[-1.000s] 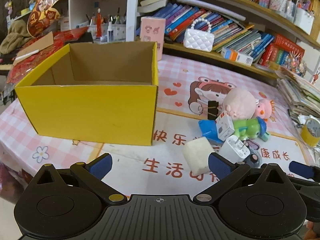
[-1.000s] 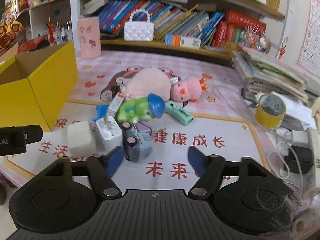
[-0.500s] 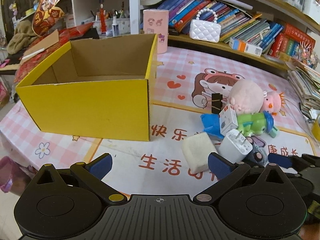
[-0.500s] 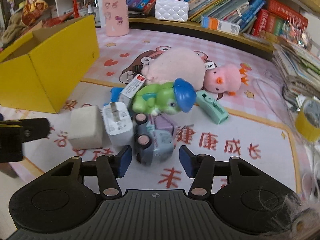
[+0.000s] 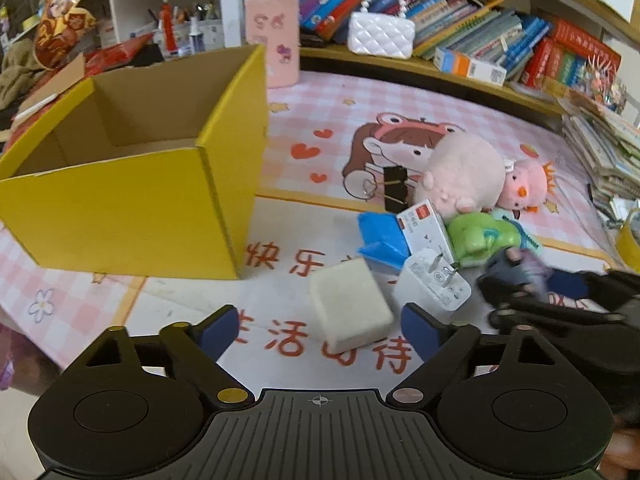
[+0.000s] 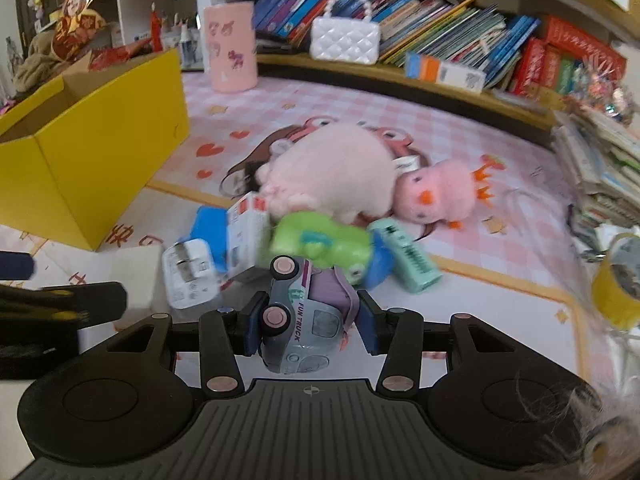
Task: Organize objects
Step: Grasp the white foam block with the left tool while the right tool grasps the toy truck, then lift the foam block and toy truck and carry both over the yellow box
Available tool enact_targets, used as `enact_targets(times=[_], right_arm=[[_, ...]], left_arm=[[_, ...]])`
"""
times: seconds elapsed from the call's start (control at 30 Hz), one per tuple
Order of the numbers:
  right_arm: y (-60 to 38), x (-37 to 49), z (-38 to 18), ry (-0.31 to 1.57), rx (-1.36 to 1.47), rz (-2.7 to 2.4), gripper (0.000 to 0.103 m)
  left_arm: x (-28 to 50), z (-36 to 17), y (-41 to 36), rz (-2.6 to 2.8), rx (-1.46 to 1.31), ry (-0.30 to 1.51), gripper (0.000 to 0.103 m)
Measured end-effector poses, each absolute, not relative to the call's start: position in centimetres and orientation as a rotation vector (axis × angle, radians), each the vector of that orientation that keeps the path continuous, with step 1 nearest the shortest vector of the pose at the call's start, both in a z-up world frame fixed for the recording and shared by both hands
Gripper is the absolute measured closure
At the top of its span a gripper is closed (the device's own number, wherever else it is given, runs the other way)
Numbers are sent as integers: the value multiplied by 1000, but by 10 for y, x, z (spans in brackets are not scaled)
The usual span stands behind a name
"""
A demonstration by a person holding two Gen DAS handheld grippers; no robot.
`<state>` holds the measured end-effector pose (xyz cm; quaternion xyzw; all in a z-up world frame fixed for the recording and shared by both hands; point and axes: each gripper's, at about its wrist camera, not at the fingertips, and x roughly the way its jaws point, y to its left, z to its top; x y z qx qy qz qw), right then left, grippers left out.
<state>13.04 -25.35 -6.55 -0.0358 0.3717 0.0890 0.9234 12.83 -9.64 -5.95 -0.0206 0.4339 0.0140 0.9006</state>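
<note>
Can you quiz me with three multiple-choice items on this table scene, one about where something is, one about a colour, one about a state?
1. Where does the toy truck sit?
A. Inside the box
B. Between the right gripper's fingers
C. On the bookshelf

2. What colour is the outside of the cardboard box?
A. Yellow
B. Red
C. White

3. How does the left gripper stand toward the white foam block?
A. Clamped shut on it
B. Open, the block lying between and just ahead of its fingers
C. Open, the block inside the box

Answers:
1 B, the truck lies on its side between the blue pads, which have just been closing and appear to be on it.
2 A, its outer walls are yellow, its inside plain brown.
3 B, both pads stand clear of the block, though the jaws have just been narrowing.
</note>
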Motion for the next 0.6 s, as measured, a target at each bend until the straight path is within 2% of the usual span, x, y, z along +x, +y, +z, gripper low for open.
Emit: enact_targets(times=[0.3, 0.37, 0.43, 0.6], right_arm=[[-272, 118, -45, 700, -65, 177, 60], [-270, 117, -44, 693, -78, 181, 60], [-267, 115, -41, 679, -92, 186, 60], [-257, 109, -33, 642, -115, 197, 60]], left_arm=[[154, -85, -112, 56, -24, 942, 42], [152, -86, -115, 34, -9, 932, 55], [148, -82, -118, 28, 13, 919, 61], [135, -59, -103, 1, -49, 858, 63]])
